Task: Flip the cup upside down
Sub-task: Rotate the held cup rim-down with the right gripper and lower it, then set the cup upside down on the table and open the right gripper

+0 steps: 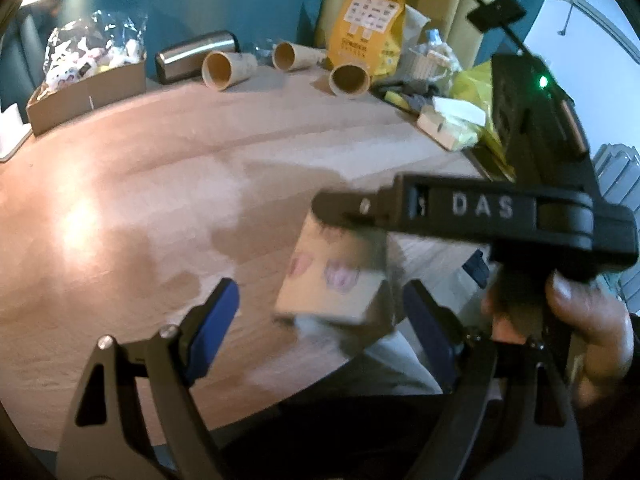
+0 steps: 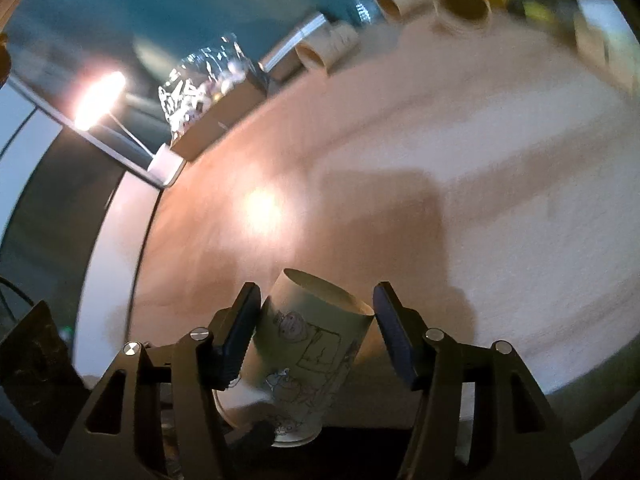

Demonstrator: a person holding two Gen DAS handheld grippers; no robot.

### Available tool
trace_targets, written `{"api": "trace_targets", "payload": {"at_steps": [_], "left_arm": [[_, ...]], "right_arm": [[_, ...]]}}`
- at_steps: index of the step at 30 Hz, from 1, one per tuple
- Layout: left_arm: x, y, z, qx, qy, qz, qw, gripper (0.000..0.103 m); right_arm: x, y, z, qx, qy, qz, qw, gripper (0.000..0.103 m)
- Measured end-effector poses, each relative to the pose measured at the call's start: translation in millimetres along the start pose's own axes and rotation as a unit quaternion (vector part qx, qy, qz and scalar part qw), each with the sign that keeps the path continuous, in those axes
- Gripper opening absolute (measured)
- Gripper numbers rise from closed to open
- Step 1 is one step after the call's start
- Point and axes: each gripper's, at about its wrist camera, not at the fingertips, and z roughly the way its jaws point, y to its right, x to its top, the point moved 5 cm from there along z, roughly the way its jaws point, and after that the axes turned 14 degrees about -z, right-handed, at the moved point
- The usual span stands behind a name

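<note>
A paper cup with cartoon prints [image 2: 308,356] sits between the blue-padded fingers of my right gripper [image 2: 316,320], tilted, its open mouth pointing away over the table. The left pad [image 2: 240,336] touches the cup wall; the right pad [image 2: 394,336] stands a little off it. In the left wrist view the same cup [image 1: 336,280] is blurred, held in the air at the table's near edge under the right gripper's black body [image 1: 480,216]. My left gripper [image 1: 320,320] is open and empty, just below and in front of the cup.
The round wooden table [image 1: 160,200] carries three paper cups lying on their sides [image 1: 224,70], a steel flask [image 1: 196,54], a cardboard box with wrapped items [image 1: 88,88], a yellow bag [image 1: 368,28] and clutter at the far right.
</note>
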Motion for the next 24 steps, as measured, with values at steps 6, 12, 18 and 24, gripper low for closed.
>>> {"api": "trace_targets", "payload": {"at_steps": [6, 12, 18, 24], "left_arm": [[2.2, -31.8, -8.5, 0.020, 0.011, -0.034, 0.9991, 0.087], [4.6, -83.4, -11.1, 0.055, 0.029, -0.104, 0.9926, 0.087], [11.8, -110.6, -11.9, 0.070, 0.053, -0.122, 0.9887, 0.087], [10.6, -109.4, -5.1, 0.063, 0.047, -0.118, 0.9899, 0.087]], "right_arm": [[29.5, -4.1, -6.8, -0.118, 0.074, -0.123, 0.983, 0.062], [28.3, -20.2, 7.0, -0.225, 0.134, -0.248, 0.933, 0.062], [10.7, -37.0, 7.5, -0.281, 0.182, -0.314, 0.888, 0.062], [-11.2, -47.1, 4.2, -0.302, 0.187, -0.334, 0.873, 0.062]]}}
